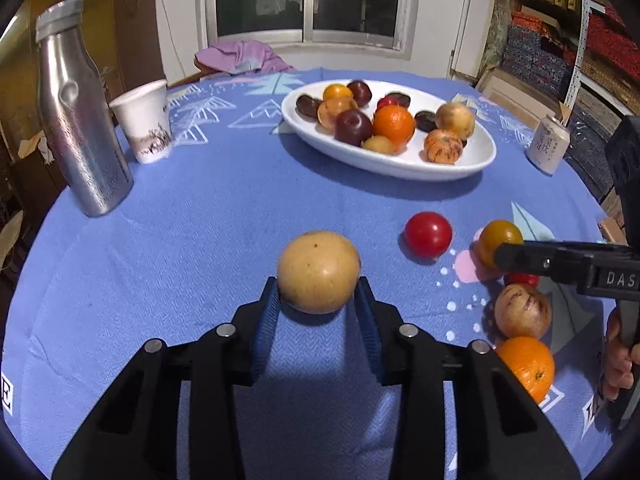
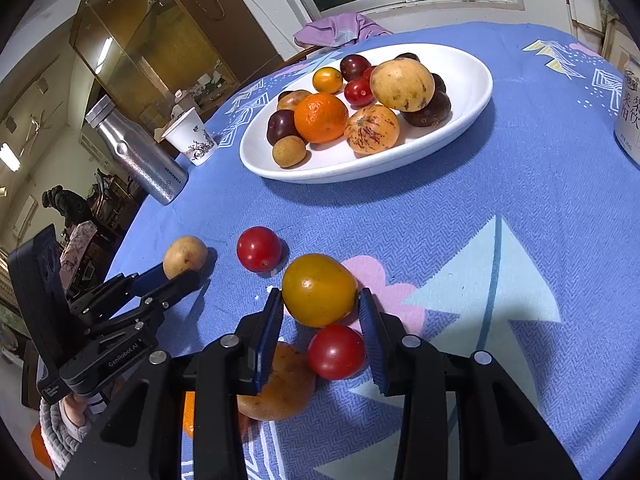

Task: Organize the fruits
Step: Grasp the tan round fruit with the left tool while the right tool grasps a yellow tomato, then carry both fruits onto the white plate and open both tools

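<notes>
Your left claw is closed lightly on a round tan fruit: both blue pads touch its sides, and it rests on the blue tablecloth.

Your right claw grips a yellow-orange tomato, its pads against the left and right flanks. A red tomato lies just below it, between the fingers but apart from the pads. A second red tomato sits on the cloth at about ten o'clock from the yellow one.

In the left view, a speckled fruit and an orange lie at four o'clock from the tan fruit.

The white dish, already piled with fruit, stands at one o'clock, well apart. A steel bottle and a paper cup stand at ten o'clock, and a can at two o'clock.
</notes>
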The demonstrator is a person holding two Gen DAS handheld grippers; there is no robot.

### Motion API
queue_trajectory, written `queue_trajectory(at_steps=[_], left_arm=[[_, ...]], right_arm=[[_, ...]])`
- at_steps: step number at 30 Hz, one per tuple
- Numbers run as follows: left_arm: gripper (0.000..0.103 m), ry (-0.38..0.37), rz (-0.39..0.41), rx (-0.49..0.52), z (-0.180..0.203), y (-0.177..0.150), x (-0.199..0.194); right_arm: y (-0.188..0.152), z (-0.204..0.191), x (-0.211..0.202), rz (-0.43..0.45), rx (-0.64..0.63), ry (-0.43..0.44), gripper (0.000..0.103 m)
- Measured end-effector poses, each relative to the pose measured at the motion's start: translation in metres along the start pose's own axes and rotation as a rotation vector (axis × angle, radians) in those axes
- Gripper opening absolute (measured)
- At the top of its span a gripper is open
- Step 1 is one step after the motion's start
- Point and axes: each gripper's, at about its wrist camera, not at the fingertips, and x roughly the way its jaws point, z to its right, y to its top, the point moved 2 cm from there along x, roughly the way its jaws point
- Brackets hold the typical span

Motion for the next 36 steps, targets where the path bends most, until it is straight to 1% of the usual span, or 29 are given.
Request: queue_trajectory(at_steps=[2,5,8,10,12,13,16,18,20,23,26,29,31,32,33,34,35,36], left_arm=[[0.038,-0.014,0.041,-0.005,0.001,0.008,-0.012],[0.038,-0.039,0.098,0.010,0.011,0.033,-0.028],[0.038,-0.045,0.147,0.031,0.023,0.075,-0.036],[0.038,-0.045,0.179,0.035,0.030,0.104,-0.038],[0.038,-0.046,0.199,0.029,0.035,0.127,-0.033],[0.038,-0.063,0.198,0.015,0.037,0.139,-0.026],[0.038,-0.073,0.177,-0.018,0.039,0.161,0.004],[0.038,-0.085,0.139,-0.044,0.037,0.171,0.031],[0.038,-0.074,0.105,-0.052,0.036,0.178,0.061],[0.038,-0.060,0.063,-0.046,0.036,0.182,0.099],[0.038,-0.056,0.034,-0.045,0.037,0.182,0.122],[0.038,-0.046,0.034,-0.020,0.040,0.183,0.132],[0.043,-0.047,0.042,-0.011,0.041,0.183,0.132],[0.051,-0.043,0.046,-0.010,0.041,0.183,0.132],[0.057,-0.038,0.054,-0.009,0.041,0.183,0.131],[0.059,-0.036,0.056,-0.007,0.041,0.183,0.131],[0.063,-0.035,0.057,-0.006,0.041,0.182,0.131],[0.066,-0.033,0.060,-0.009,0.041,0.182,0.129]], right_arm=[[0.002,-0.001,-0.007,0.021,-0.003,0.003,0.039],[0.010,-0.003,-0.031,0.083,-0.004,0.021,0.039],[0.034,-0.007,-0.068,0.184,-0.012,0.027,0.039],[0.058,-0.010,-0.090,0.249,-0.021,0.015,0.039],[0.084,-0.013,-0.103,0.306,-0.030,-0.004,0.039],[0.097,-0.013,-0.105,0.322,-0.028,-0.003,0.039],[0.129,-0.006,-0.095,0.359,-0.016,-0.030,0.039],[0.143,0.005,-0.076,0.352,0.003,-0.047,0.039],[0.155,0.023,-0.053,0.326,0.035,-0.057,0.039],[0.165,0.045,-0.017,0.279,0.074,-0.077,0.039],[0.171,0.067,0.017,0.216,0.101,-0.103,0.039],[0.176,0.078,0.033,0.199,0.119,-0.121,0.039],[0.178,0.079,0.039,0.195,0.113,-0.138,0.039],[0.178,0.079,0.040,0.202,0.114,-0.138,0.039],[0.178,0.081,0.041,0.206,0.122,-0.134,0.040],[0.176,0.082,0.039,0.214,0.133,-0.125,0.043],[0.176,0.084,0.039,0.222,0.146,-0.110,0.055],[0.177,0.086,0.038,0.224,0.157,-0.095,0.060]])
